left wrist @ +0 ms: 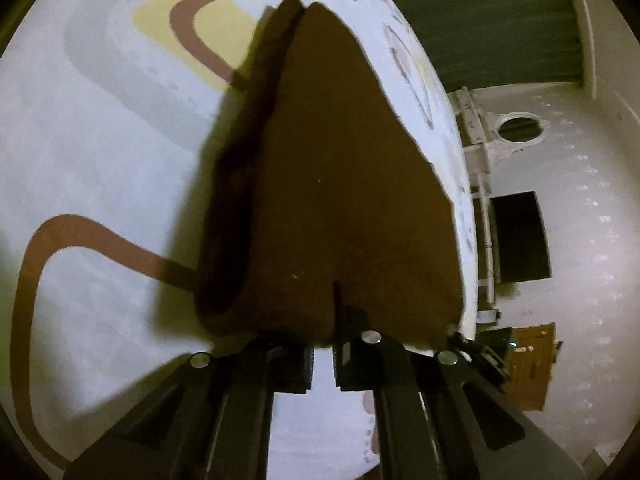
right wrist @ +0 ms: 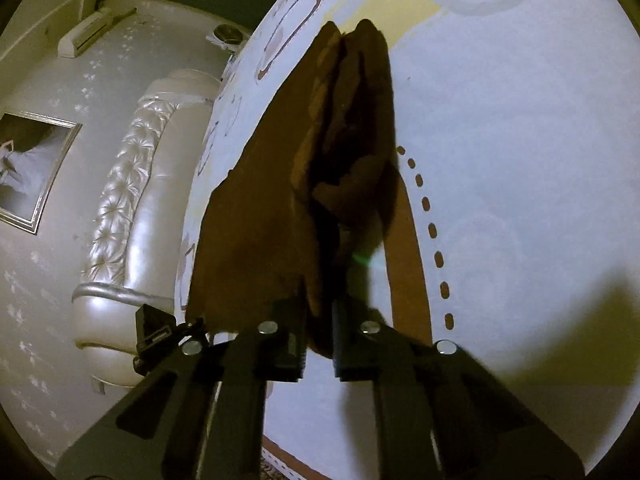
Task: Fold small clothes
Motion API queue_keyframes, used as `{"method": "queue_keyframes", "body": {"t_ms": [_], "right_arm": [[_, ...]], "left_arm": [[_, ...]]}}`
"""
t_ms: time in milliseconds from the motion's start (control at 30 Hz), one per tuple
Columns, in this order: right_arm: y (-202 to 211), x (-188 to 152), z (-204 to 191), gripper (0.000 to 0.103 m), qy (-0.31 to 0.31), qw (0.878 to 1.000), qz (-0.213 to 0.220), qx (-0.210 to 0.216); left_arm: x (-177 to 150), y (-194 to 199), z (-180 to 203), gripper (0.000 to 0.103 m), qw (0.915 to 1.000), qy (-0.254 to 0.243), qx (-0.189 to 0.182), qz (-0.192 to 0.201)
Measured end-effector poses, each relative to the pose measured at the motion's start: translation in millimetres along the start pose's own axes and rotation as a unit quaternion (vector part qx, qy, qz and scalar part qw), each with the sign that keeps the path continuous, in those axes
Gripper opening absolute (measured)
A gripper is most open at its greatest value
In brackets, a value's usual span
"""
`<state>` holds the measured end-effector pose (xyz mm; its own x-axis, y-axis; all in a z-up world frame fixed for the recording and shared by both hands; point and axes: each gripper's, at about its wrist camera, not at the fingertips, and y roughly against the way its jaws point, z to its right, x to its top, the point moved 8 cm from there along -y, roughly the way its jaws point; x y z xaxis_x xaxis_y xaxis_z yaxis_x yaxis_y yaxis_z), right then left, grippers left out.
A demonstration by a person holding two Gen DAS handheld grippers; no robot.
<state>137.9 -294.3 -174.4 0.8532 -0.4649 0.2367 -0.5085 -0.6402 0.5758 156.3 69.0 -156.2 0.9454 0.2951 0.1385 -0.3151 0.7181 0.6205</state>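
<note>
A brown garment (left wrist: 340, 180) lies stretched over a white bed sheet (left wrist: 100, 160) printed with brown and yellow shapes. In the left wrist view it runs away from me as a broad triangle, with a dark fold along its left side. My left gripper (left wrist: 323, 344) is shut on its near edge, beside a short slit in the cloth. In the right wrist view the same garment (right wrist: 260, 220) shows several bunched folds, and my right gripper (right wrist: 320, 332) is shut on its near hem. Both held edges are lifted slightly off the sheet (right wrist: 520, 140).
The bed's edge runs just right of the garment in the left view. A padded cream headboard (right wrist: 132, 200), a framed picture (right wrist: 32, 168) and a wall unit (right wrist: 88, 32) lie beyond. A dark panel (left wrist: 520, 236) and a brown wooden piece (left wrist: 532, 364) are off the bed.
</note>
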Motion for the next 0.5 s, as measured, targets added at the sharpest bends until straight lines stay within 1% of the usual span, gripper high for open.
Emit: {"method": "queue_keyframes", "body": {"t_ms": [100, 167, 233, 300, 367, 500], "right_arm": [[10.5, 3.1, -5.2, 0.006, 0.010, 1.000, 0.015, -0.002], [17.2, 5.4, -2.4, 0.006, 0.011, 1.000, 0.023, -0.011], [17.7, 4.5, 8.4, 0.006, 0.005, 1.000, 0.020, -0.024], [9.9, 0.2, 20.9, 0.006, -0.002, 0.999, 0.010, -0.037], [7.7, 0.0, 23.7, 0.006, -0.008, 0.999, 0.015, -0.032], [5.2, -0.9, 22.7, 0.006, -0.003, 0.999, 0.018, -0.039]], "left_arm": [[0.9, 6.2, 4.2, 0.006, 0.9989, -0.030, 0.033, 0.016], [1.9, 6.9, 4.2, 0.006, 0.9983, -0.037, 0.042, 0.019], [5.2, 3.1, 0.5, 0.006, 0.9986, -0.034, 0.037, 0.017], [5.8, 1.7, -4.5, 0.006, 0.9993, -0.021, 0.028, 0.015], [6.3, -1.8, -4.7, 0.006, 0.9996, -0.016, 0.018, 0.017], [2.9, -3.3, -4.9, 0.006, 0.9994, -0.025, 0.017, 0.018]]}}
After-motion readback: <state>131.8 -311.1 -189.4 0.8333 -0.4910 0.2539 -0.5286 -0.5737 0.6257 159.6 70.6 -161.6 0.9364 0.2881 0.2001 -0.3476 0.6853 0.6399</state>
